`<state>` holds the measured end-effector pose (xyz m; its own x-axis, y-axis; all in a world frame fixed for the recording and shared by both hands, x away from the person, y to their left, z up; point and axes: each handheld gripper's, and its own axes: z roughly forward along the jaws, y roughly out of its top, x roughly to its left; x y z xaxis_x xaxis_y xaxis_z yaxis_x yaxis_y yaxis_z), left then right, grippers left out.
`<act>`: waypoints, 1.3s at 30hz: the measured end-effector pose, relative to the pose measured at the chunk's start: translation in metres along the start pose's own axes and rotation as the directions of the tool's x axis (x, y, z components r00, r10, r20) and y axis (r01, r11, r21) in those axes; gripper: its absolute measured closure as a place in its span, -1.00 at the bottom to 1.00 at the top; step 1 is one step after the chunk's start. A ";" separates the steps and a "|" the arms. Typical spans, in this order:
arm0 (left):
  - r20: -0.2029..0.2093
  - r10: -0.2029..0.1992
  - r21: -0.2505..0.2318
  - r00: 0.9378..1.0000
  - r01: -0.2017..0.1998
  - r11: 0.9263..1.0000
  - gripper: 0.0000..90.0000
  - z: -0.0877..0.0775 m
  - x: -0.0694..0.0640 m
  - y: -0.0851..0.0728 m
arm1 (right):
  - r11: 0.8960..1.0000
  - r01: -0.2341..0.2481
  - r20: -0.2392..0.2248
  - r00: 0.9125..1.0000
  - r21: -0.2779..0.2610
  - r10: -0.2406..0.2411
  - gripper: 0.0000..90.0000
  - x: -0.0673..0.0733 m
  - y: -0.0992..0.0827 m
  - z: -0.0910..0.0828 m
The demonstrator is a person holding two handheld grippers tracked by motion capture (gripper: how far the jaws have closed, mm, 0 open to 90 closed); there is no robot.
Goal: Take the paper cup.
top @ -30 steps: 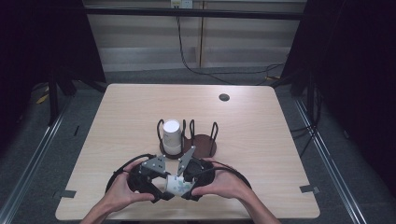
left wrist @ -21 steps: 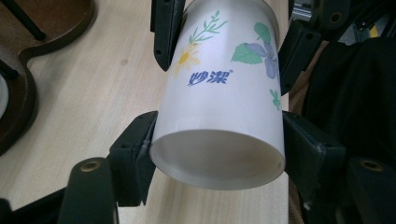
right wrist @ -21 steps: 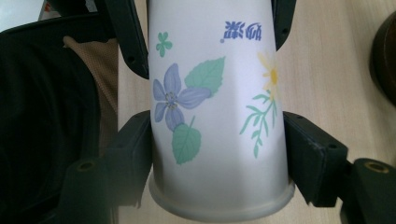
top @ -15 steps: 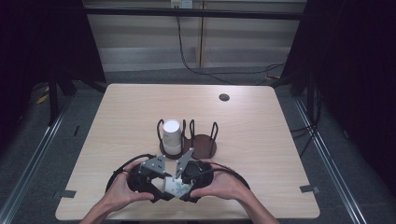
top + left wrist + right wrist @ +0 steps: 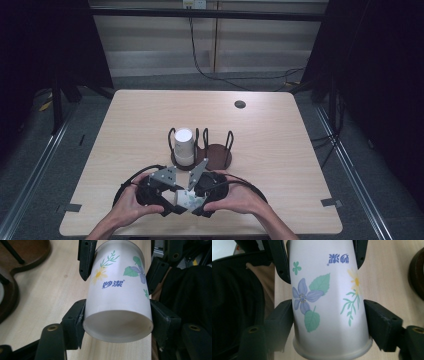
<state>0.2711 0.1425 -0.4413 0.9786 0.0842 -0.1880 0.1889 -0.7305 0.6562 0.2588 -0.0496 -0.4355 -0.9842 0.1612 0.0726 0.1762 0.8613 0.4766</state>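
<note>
A white paper cup printed with flowers lies level between my two grippers near the table's front edge. My left gripper has just been closing, and its pads now press the cup at its base end. My right gripper has just been opening. Its jaws flank the rim end of the cup and a thin gap shows at the right pad. From above, the left gripper and right gripper face each other, each in a hand.
A brown wooden cup holder with black wire loops stands just beyond the grippers, and a second white cup sits upside down in its left slot. A small black disc lies in the table at the far right.
</note>
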 end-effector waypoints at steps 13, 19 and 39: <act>-0.027 -0.011 -0.030 1.000 0.011 0.999 -0.17 -0.007 0.002 -0.002 | 0.996 -0.034 0.002 0.999 -0.078 0.034 -0.69 -0.006 -0.008 0.000; -0.033 -0.020 -0.037 0.999 0.019 0.999 -0.17 -0.010 0.002 -0.006 | 0.991 -0.065 0.006 0.998 -0.116 0.066 -0.68 -0.010 -0.012 -0.003; -0.055 -0.058 -0.098 0.997 0.052 0.994 -0.18 -0.017 0.006 -0.017 | 0.963 -0.150 0.024 0.987 -0.222 0.160 -0.69 -0.013 -0.037 -0.019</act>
<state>0.2749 0.1669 -0.4406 0.9690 0.1632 -0.1852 0.2468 -0.6553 0.7139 0.2648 -0.0927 -0.4373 -0.9429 0.3080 0.1269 0.3146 0.6982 0.6430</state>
